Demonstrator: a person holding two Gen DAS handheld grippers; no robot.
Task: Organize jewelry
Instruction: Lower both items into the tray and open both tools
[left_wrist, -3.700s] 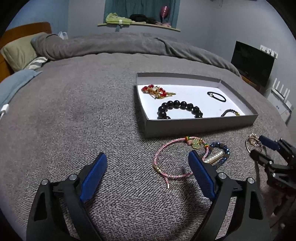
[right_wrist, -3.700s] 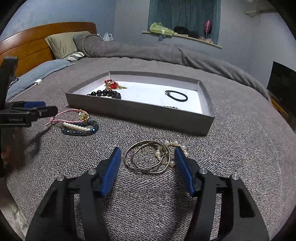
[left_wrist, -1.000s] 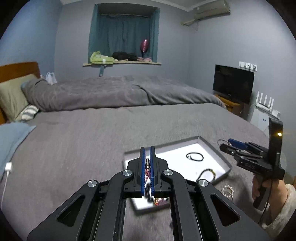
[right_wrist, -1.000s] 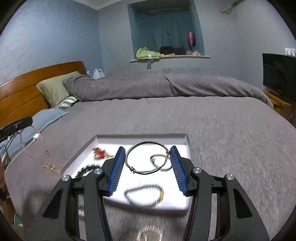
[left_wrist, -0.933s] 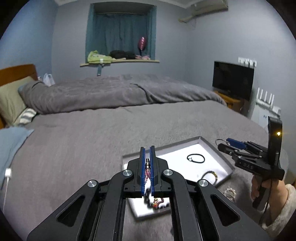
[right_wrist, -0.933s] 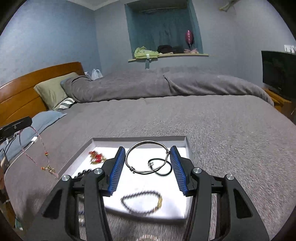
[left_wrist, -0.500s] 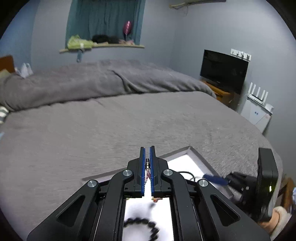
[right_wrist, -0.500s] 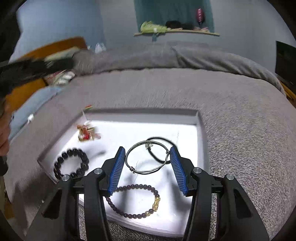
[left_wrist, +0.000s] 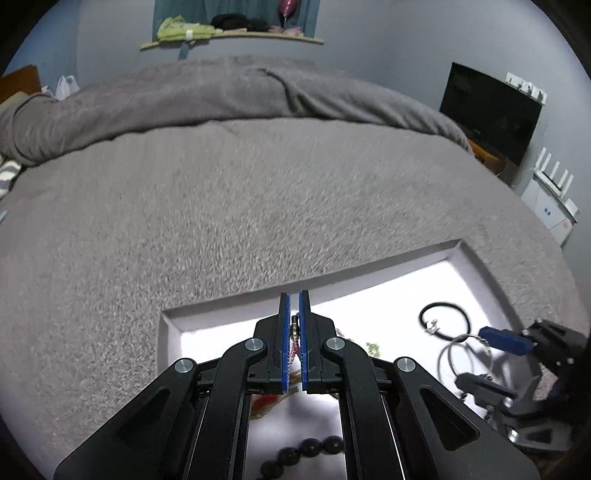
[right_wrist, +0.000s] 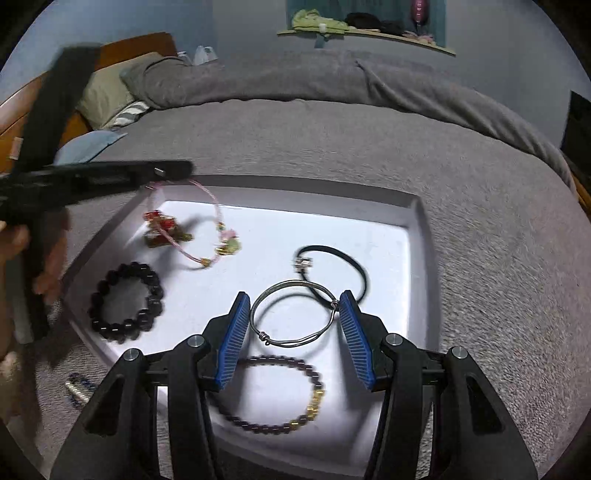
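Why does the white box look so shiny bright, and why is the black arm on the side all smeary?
Right wrist view: the box floor is overexposed against the dim room; the left gripper, holding the pink bracelet, is smeared by motion blur. Left wrist view: the same glare, the bed streaked and bent by the fisheye lens.

Bare tray floor (right_wrist: 384, 258) right of black cord bracelet (right_wrist: 332, 266)

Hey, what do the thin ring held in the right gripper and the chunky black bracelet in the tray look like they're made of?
Thin bangle: looks like silvery metal wire, judging by its grey sheen and twisted join. Black bead bracelet: glossy dark round beads with highlights, possibly polished stone or glass; cannot tell which.
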